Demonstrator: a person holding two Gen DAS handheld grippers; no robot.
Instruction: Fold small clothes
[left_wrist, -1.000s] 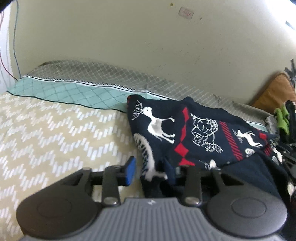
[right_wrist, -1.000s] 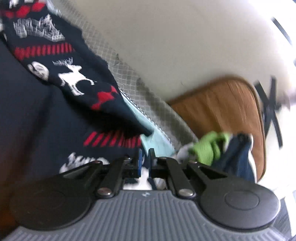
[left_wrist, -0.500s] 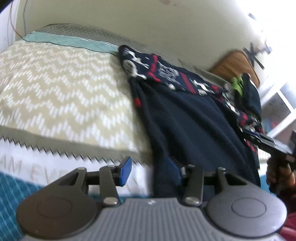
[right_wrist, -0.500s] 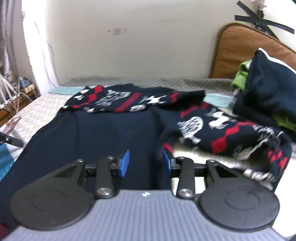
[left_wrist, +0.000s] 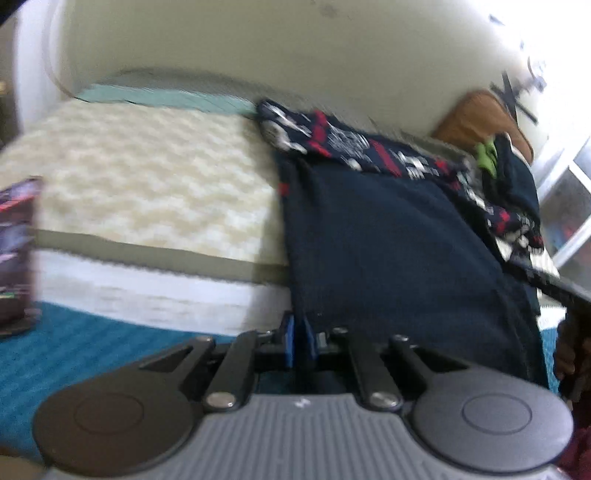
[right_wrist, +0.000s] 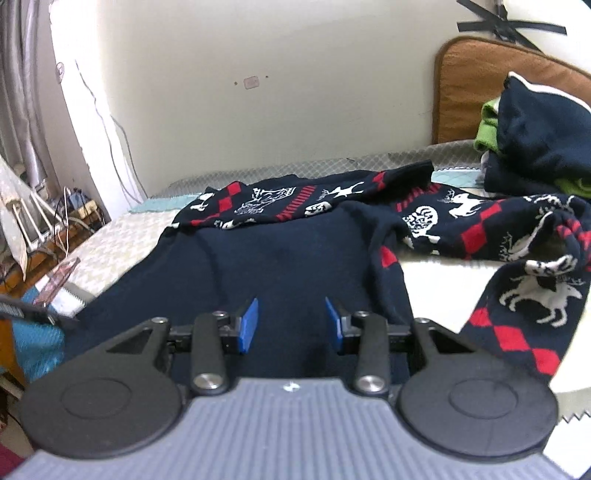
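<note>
Navy sweater spread on the bed, one claw pinching its hem.

The left claw had just closed on the lower edge of the sweater, which lay across the bed. The right claw stood apart above the cloth, gripping nothing.

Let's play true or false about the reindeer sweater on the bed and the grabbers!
1. The navy reindeer sweater lies on the bed. True.
2. The right hand-held gripper is clamped shut. False: its jaws stand open over the sweater.
3. The left hand-held gripper is shut at the sweater's lower edge. True.
4. The folded clothes pile is all red. False: it is navy and green.
</note>
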